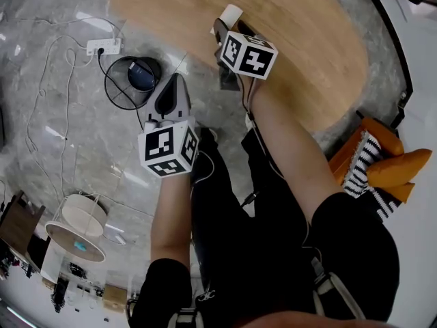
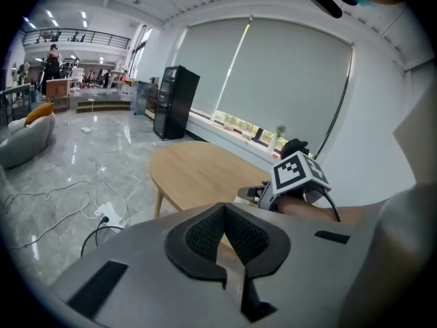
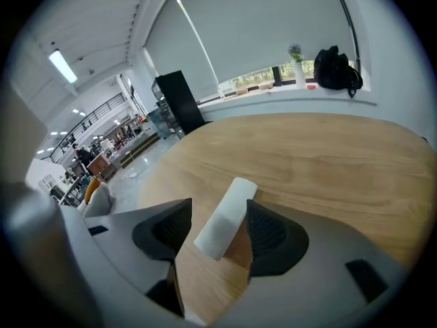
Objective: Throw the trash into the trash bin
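Note:
A white paper roll lies on the wooden table near its left edge. My right gripper is down at the roll, open, with the roll lying slantwise between its two pads; a gap shows on the left side. My left gripper hovers over the floor beside the table, shut and empty. In the left gripper view the right gripper sits at the table's near edge. A round black trash bin stands on the floor just left of the left gripper.
A white power strip and loose cables lie on the grey floor by the bin. An orange chair with a striped cushion is at the right. A round white stool stands at the lower left.

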`<state>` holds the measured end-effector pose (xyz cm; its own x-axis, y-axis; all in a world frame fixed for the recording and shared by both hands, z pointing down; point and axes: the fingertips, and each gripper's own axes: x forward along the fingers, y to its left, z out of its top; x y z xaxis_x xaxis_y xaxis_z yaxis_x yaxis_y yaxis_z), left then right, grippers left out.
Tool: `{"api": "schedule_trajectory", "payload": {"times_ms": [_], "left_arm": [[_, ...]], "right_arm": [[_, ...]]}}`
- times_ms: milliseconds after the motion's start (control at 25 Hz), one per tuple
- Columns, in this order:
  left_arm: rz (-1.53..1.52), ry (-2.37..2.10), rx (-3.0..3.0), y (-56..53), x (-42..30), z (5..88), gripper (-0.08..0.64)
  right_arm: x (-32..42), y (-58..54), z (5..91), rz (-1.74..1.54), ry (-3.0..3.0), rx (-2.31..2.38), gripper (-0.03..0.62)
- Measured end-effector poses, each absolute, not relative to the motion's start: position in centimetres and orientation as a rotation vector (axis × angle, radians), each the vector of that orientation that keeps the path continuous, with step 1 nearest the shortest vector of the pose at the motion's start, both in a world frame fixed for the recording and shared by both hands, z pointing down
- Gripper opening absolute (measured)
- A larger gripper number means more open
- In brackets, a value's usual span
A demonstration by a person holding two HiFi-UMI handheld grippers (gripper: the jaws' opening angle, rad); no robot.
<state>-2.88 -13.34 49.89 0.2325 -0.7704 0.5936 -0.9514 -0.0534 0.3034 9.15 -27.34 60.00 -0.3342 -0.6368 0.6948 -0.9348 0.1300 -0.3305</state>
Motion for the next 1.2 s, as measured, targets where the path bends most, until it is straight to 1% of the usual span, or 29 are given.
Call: {"api": "schedule_trajectory", "payload": {"times_ms": [160,280,440,560,960,1200], "left_arm": [[0.37,-1.586,1.849,-12.8,-4.2,50.4,0.012],[0.375,-1.586,1.844,-12.5,-4.7,50.6,0.012],[0.376,-1.586,1.843,-12.3,-4.8,50.8,0.012],[0.367,-1.584,1.846,-12.5,-4.7,50.7,0.012],[0.335,-1.571,1.874,-13.4,-2.7,50.6,0.012],[0.319,-1.553,1.869,-13.0,-1.8,50.9,0.012]], "right_arm": [[9.1,-27.5,63.0,1.133,-1.906,1.558,0.225],[8.7,-27.5,63.3,1.099,-1.899,1.558,0.224],[8.2,-27.3,60.9,0.983,-2.008,1.546,0.186],[8.2,-26.5,58.3,0.907,-2.108,1.547,0.175],[8.5,-20.3,49.4,0.483,-2.366,1.459,0.146],[8.0,-18.7,47.6,0.454,-2.416,1.4,0.132]]}}
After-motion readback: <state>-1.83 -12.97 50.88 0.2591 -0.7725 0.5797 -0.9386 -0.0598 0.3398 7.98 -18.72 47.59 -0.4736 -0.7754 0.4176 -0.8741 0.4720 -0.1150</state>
